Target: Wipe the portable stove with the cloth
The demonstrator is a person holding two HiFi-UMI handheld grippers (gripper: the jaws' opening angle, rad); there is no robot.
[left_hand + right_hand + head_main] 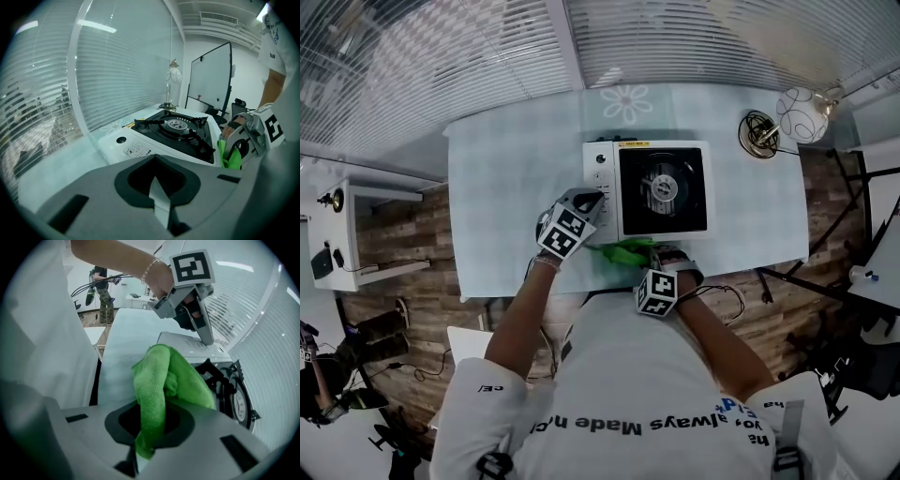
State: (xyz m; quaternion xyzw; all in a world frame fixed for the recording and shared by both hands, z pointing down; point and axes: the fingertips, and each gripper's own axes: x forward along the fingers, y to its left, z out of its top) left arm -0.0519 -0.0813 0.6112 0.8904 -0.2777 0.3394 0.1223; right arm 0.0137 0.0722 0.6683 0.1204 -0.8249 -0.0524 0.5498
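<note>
Right gripper (143, 437) is clamped on green cloth (161, 376) just off near edge of portable stove (633, 211), lying straight ahead; left gripper (578, 208) is closed, empty

I have the portable stove (661, 190) on the desk (516, 169), right of centre. The cloth (623, 251) sits at its near edge, in my right gripper (649, 253). My left gripper (584, 200) is at the stove's near-left corner. A lamp (802, 114) stands at the desk's far right.
</note>
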